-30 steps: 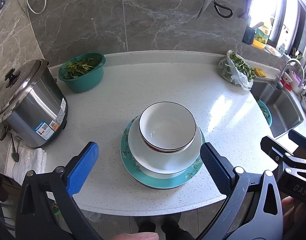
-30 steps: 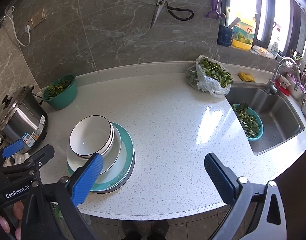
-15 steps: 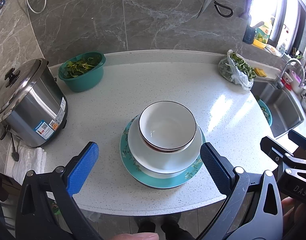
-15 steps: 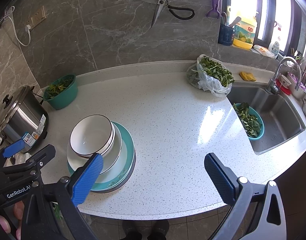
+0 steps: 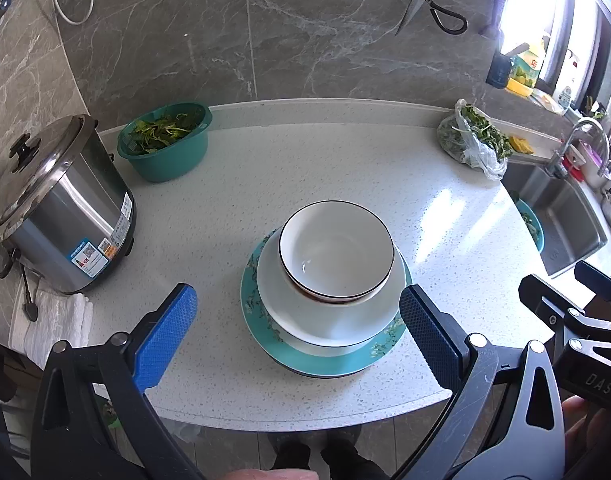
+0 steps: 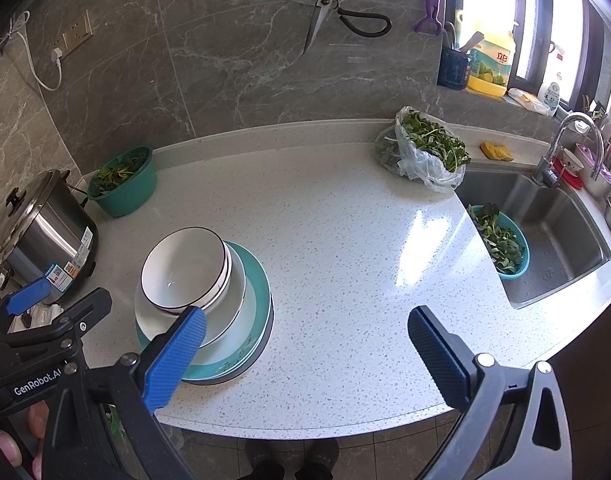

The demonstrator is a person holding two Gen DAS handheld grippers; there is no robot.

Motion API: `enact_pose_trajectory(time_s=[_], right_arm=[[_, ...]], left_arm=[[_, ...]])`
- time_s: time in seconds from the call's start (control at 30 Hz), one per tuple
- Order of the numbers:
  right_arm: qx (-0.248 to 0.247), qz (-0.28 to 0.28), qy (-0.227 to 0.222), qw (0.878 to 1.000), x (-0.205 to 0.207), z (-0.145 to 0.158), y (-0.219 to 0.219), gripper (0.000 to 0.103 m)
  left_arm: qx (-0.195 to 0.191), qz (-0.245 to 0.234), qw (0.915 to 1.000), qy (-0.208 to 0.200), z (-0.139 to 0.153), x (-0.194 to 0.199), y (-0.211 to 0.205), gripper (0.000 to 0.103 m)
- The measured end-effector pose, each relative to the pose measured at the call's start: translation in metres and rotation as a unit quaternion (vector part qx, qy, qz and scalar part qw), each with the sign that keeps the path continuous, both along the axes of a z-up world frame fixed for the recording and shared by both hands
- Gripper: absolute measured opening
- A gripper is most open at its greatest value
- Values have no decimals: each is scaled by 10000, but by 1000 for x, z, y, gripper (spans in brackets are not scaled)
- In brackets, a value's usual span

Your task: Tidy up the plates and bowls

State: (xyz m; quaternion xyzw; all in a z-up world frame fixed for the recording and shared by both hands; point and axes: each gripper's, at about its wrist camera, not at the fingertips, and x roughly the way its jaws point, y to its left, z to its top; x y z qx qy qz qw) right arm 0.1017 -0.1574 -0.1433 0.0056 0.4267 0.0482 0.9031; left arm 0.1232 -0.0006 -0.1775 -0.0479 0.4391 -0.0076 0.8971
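Left tool [image 5: 297, 334] gapes wide, framing stacked bowl [image 5: 336, 250] beyond its fingertips.

We see strong daylight pouring in from the window [image 6: 537, 20] at the upper right of both frames, blown out to white. It leaves a glare patch on the surface [image 6: 421, 216] right of center. Both views are sharp, with heavy fisheye curving and dark vignetted corners.
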Motion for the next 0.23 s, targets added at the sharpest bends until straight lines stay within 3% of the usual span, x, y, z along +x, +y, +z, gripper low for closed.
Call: enact_pose_trajectory(time_s=[0.23], right_arm=[[15,48,34,10000,2,-3,2,103]], left_arm=[[-3,64,10000,-54,0,-2,1,103]])
